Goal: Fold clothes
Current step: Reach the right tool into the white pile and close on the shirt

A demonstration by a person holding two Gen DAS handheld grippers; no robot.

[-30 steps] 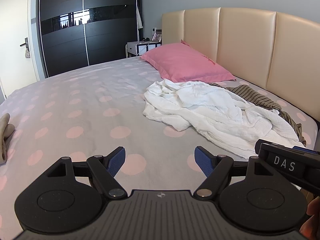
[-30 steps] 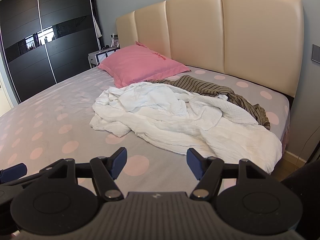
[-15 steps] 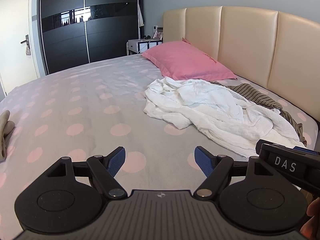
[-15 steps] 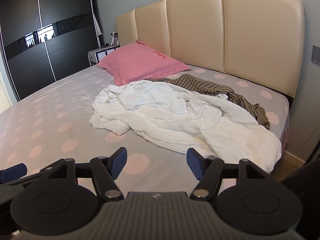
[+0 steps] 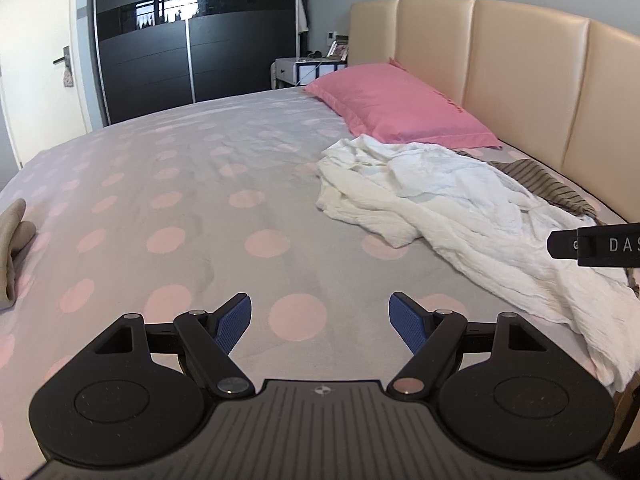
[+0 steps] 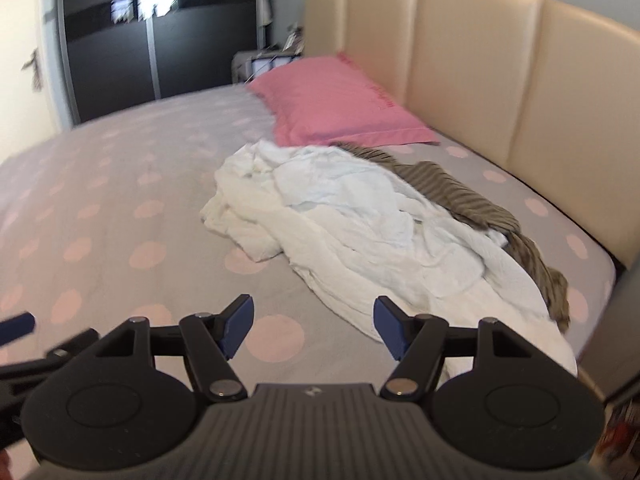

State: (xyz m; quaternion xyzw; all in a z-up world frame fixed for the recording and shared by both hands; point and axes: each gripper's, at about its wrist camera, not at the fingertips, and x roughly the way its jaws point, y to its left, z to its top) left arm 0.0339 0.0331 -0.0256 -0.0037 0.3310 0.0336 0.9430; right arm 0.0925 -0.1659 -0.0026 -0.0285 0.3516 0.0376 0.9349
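Observation:
A crumpled white garment (image 5: 452, 208) (image 6: 360, 224) lies on the right half of the bed, partly over a brown striped garment (image 5: 548, 184) (image 6: 460, 196) near the headboard. My left gripper (image 5: 320, 322) hovers open above the grey dotted sheet, short of the white garment and to its left. My right gripper (image 6: 313, 326) is open too, its right finger close to the garment's near edge, nothing held. In the left wrist view, part of the right gripper's body (image 5: 596, 245) shows at the right edge. A beige folded cloth (image 5: 12, 252) lies at the far left edge.
A pink pillow (image 5: 396, 108) (image 6: 340, 104) rests against the beige padded headboard (image 5: 520, 64). A nightstand (image 5: 308, 70) stands behind it, beside a dark sliding wardrobe (image 5: 180, 40) and a white door (image 5: 36, 60). The bed's right edge (image 6: 600, 280) drops off beside the clothes.
Both grippers have moved forward over the bed and swung left, so the clothes pile sits further right in the left wrist view. The right wrist view is motion-blurred. Both stay open.

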